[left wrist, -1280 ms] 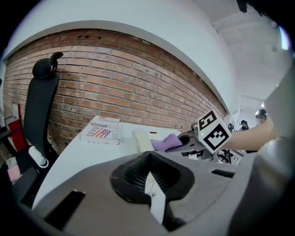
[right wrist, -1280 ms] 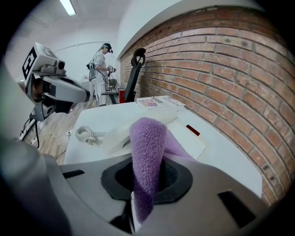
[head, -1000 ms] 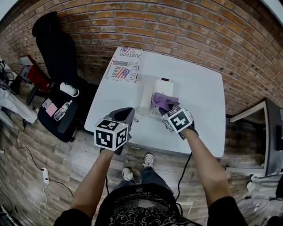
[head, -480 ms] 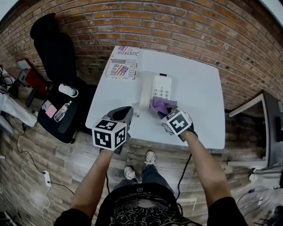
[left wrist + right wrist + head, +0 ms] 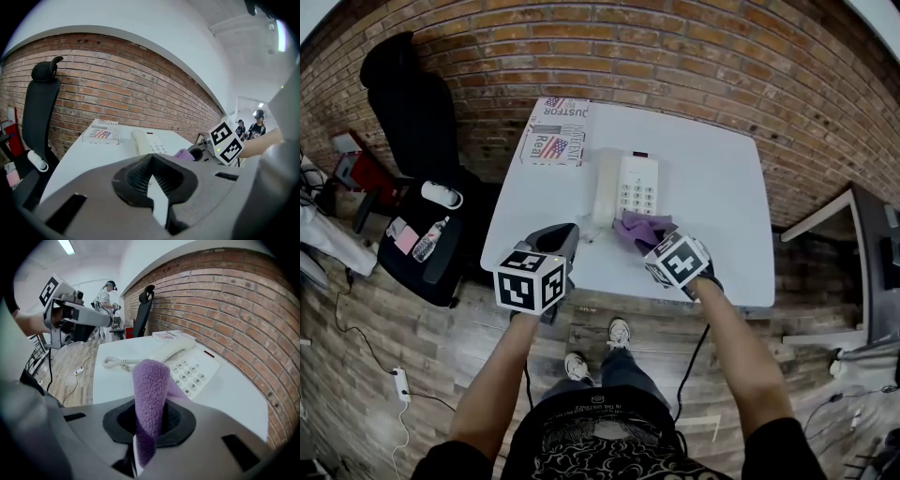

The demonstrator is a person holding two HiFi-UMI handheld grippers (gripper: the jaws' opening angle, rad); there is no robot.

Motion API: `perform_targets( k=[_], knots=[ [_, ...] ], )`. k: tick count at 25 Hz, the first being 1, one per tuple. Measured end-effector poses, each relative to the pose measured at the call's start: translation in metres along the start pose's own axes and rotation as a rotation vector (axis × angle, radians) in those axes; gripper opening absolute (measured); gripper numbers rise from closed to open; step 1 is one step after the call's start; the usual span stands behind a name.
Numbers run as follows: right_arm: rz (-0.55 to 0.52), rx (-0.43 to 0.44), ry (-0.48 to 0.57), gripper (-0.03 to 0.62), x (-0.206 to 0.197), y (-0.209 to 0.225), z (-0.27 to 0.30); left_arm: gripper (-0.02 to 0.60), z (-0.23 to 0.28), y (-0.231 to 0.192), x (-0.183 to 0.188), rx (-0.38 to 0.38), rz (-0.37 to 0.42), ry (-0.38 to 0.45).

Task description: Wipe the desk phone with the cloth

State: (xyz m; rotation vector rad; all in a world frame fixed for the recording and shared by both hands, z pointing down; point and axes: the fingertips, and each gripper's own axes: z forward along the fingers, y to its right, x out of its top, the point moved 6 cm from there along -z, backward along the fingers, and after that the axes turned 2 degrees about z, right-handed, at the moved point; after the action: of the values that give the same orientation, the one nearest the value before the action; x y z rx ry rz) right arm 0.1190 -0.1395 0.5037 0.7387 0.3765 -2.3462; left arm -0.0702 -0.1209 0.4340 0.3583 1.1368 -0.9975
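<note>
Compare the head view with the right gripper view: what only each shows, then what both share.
Head view only: the person's shoes, a bottle on the chair. Right gripper view only: the right gripper with jaws shut on the cloth, and a distant person. Both: phone, box, left gripper, chair, cloth, brick wall.

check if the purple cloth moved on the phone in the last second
Yes. The cloth in the right gripper slid off the desk phone keypad toward the table's near edge, baring the keys.
</note>
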Motion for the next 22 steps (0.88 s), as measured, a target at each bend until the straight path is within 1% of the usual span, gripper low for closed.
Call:
perform_targets(
  k=[10,16,22],
  knots=[
    [-0.055,-0.074,0.051,0.044,0.037,0.040,-0.039,0.006,0.014,-0.001,0.015,-0.008,-0.008,0.022],
    [-0.099,-0.085,0.090,0.044,0.071,0.066,-0.050,0.006,0.020,-0.007,0.025,0.010,-0.018,0.044],
    [-0.149,-0.084,0.127,0.044,0.113,0.092,-0.041,0.006,0.026,-0.018,0.035,0.044,-0.045,0.074]
  ],
)
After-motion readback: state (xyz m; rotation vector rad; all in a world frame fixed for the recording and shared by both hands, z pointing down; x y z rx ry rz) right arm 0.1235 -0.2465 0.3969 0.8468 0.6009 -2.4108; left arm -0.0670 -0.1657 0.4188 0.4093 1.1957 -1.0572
